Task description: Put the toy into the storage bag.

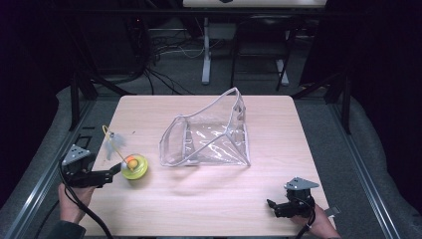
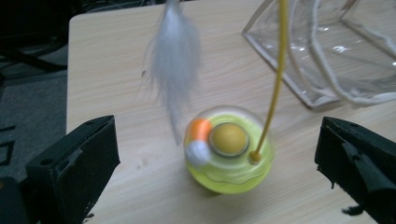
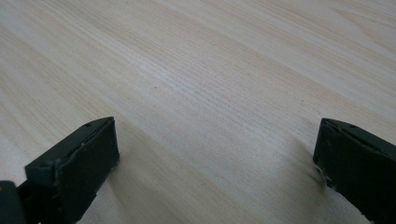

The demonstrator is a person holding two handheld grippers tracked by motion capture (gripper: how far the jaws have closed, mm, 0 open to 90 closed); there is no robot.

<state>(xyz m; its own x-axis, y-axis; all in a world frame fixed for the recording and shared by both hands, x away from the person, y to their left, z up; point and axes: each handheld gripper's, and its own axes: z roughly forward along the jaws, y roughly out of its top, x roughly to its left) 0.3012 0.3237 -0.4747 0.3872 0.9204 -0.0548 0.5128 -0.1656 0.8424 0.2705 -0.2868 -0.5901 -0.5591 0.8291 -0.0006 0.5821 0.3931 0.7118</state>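
Note:
A lime-green round toy (image 1: 135,167) with an orange and white ball under a clear dome stands at the table's left. A thin yellow wire (image 2: 276,74) rises from it and carries a grey-white feather (image 2: 175,60). My left gripper (image 1: 113,173) is open just left of the toy, which sits between its jaws farther ahead (image 2: 229,156), untouched. A clear plastic pouch (image 1: 206,137) with white edging lies open mid-table, its mouth towards the toy. My right gripper (image 1: 271,208) is open near the front right edge, low over bare wood (image 3: 217,140).
The light wooden table (image 1: 199,199) has bare wood along the front and far sides. Beyond its far edge are dark floor, cables and the legs of a stand (image 1: 206,55). Metal rails (image 1: 30,199) run along the table's sides.

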